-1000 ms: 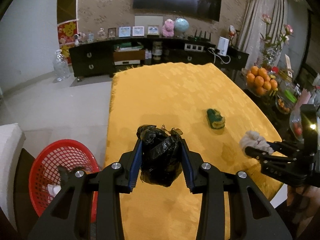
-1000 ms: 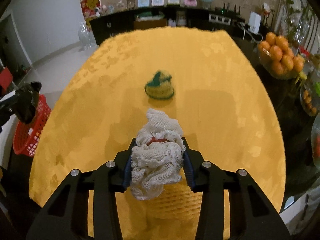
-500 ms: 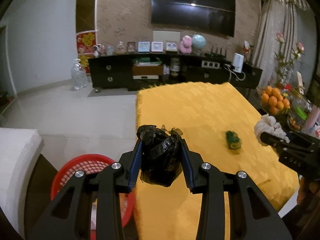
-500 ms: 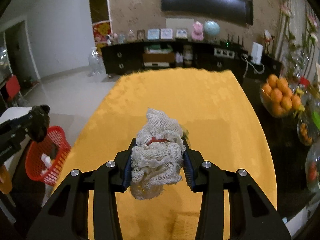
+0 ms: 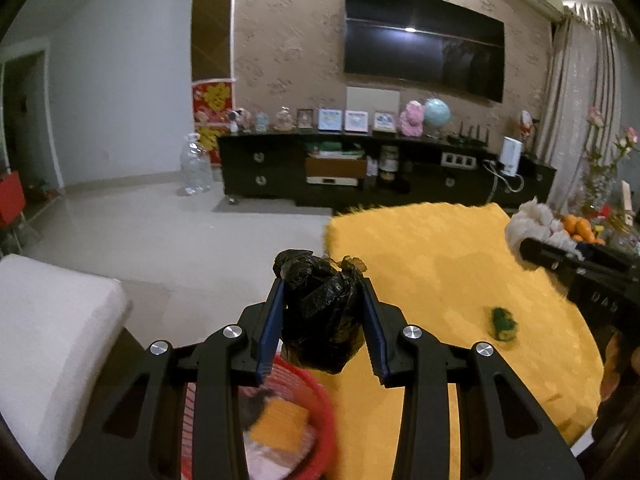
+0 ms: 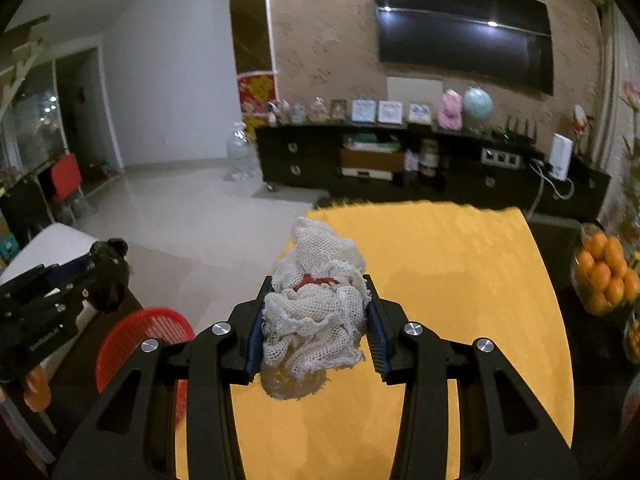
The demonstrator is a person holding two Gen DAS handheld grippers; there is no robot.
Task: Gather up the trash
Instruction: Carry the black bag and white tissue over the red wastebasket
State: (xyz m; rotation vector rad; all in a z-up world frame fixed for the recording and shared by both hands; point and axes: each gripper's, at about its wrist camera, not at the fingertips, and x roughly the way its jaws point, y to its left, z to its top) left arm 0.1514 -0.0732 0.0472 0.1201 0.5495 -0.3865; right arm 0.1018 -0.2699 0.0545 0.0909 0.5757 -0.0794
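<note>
I have the left gripper (image 5: 323, 312) clamped on a crumpled black plastic bag (image 5: 320, 316), both pads pressed into its sides so it hangs clear of everything. Right beneath it sits the red basket (image 5: 320, 412), standing on the floor off the near left corner of the table (image 5: 420, 248); scraps already lie inside, so I read this as the drop point and the bag as nearly lined up over its rim.

My right gripper (image 6: 316, 320) is squeezed on a wad of white netting (image 6: 316, 304) with a bit of red caught in it. It hangs above the near left part of the yellow tablecloth, the basket (image 6: 136, 332) off to its left, so I judge this piece goes in second, and keeping it back leaves room for the other hand.

One item is left on the cloth: a small green and yellow bundle (image 5: 502, 322) near the right edge, well apart from both grippers. Past the far edge of the table stand the dark cabinet (image 5: 360, 176) and the television (image 5: 424, 56).
</note>
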